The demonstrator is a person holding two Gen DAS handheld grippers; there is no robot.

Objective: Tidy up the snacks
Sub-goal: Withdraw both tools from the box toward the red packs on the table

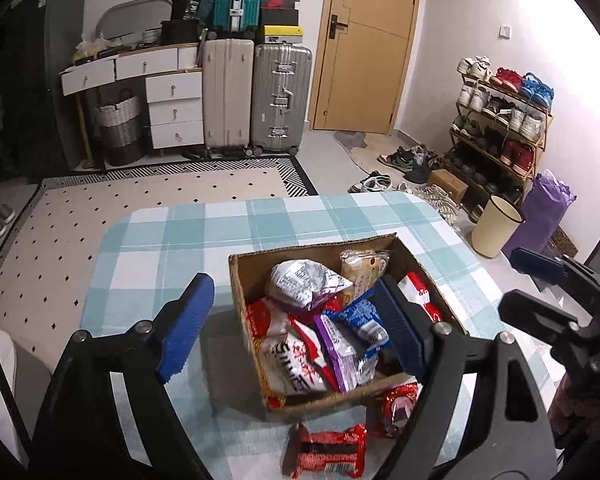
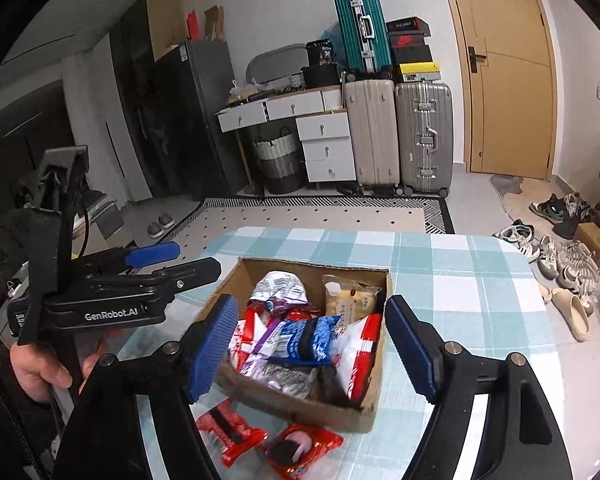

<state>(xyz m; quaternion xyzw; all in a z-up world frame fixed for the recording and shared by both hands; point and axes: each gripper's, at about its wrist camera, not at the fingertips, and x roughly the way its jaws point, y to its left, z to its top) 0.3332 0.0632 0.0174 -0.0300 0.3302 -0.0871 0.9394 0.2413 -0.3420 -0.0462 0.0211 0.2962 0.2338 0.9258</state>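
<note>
**Both grippers spread wide over the snack box**

Two red snack packets (image 2: 232,432) lie loose on the checked surface (image 2: 460,288), just in front of the cardboard box (image 2: 300,404). Right gripper (image 2: 312,344) hovers with fingers (image 2: 214,344) released, straddling the packed box below. Left gripper (image 1: 296,328) is released too: one finger over the box's snacks (image 1: 312,284), the other out over the cloth.

black tongs (image 2: 312,350) with ribbed blue pads (image 2: 214,344), silver screws, white "genrobot.ai" lettering, bare-skinned hand (image 2: 40,372).
</note>
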